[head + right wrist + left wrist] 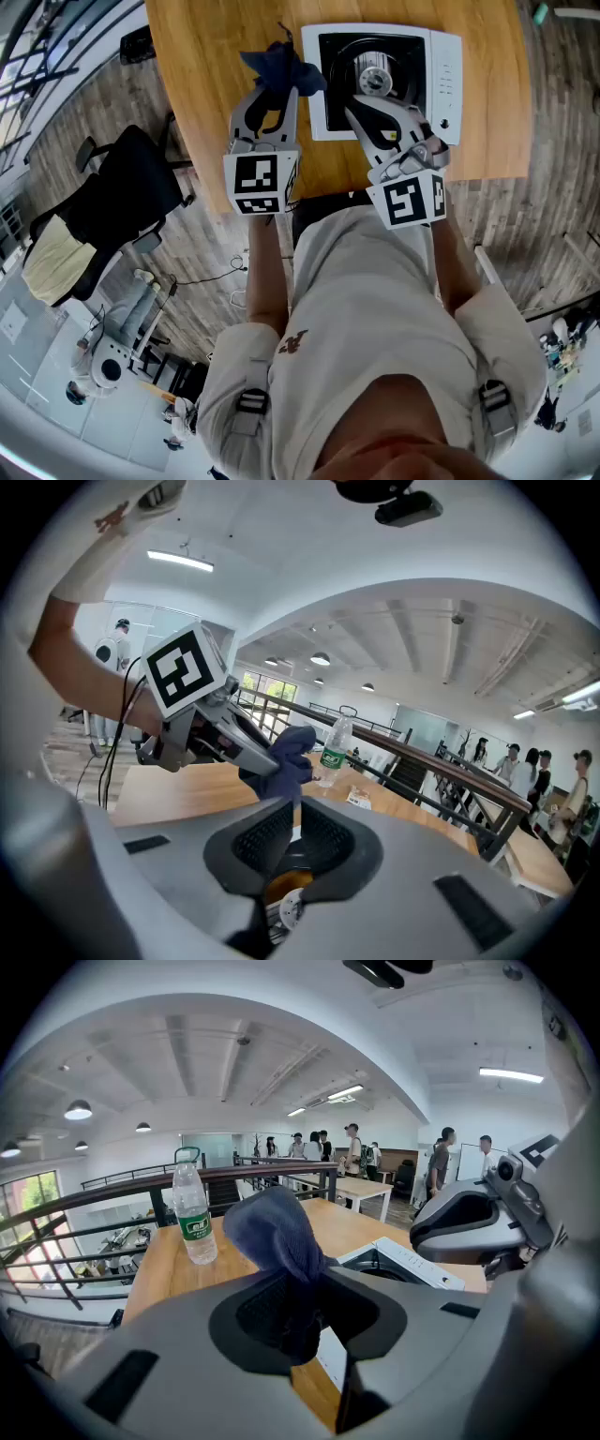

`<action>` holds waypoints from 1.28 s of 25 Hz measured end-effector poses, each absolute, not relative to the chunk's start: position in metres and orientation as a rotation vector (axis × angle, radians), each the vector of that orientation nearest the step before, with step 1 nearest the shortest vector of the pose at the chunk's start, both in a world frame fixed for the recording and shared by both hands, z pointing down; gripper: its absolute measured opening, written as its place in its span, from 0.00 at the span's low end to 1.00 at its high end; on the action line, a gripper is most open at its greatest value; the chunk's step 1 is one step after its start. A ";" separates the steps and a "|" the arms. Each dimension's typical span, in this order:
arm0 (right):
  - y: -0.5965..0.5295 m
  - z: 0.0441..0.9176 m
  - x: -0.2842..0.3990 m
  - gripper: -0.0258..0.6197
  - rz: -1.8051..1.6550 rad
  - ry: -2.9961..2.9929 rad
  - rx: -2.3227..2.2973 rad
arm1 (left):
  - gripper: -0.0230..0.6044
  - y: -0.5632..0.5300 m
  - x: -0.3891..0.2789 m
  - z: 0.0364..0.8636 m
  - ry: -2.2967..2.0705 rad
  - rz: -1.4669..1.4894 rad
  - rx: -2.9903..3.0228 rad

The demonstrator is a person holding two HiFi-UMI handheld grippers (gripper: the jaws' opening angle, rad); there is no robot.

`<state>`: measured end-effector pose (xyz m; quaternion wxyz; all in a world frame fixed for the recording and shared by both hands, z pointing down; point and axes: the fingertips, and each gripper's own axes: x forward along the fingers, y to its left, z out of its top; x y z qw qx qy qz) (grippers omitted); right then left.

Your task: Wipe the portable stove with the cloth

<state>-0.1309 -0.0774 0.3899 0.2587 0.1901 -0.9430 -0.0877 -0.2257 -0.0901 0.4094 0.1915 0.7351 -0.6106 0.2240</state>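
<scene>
A: On the desk (211, 56), toward its right side, sits the stove (441, 67), white, with its burner well facing up. Where's the cloth?

B: In the left tool (281, 89), which is clamped on the lower part, so the cloth (281, 64) puffs out past the tips. It hangs in the air just left of the stove's left edge, not on it.

A: Why bunched like that?

B: My guess is that a wad past the tips makes a soft pad to press with and keeps the hard tips off the surface.

A: And the right tool (363, 101)?

B: Narrow, tips almost together, nothing between them. It hovers over the stove's near part, beside the burner. I'd judge it's there to steady the stove, though I can't tell whether it touches.

A: Anything else?

B: A bottle (192, 1211) stands upright far on the desk, left of the cloth and well apart from the stove.

A: And the wiping?

B: Not begun, by the look of it. The cloth must first go right and down.
</scene>
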 end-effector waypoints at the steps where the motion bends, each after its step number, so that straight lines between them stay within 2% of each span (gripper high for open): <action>1: -0.080 0.391 -0.131 0.10 -0.228 -2.549 0.535 | 0.21 -0.094 -0.228 0.412 -1.712 0.633 2.071; 16: -0.102 0.423 -0.138 0.08 -0.113 -2.430 0.662 | 0.21 -0.159 -0.254 0.469 -1.712 0.664 2.090; 32: -0.106 0.437 -0.132 0.08 -0.074 -2.383 0.667 | 0.21 -0.188 -0.251 0.517 -1.704 0.769 2.086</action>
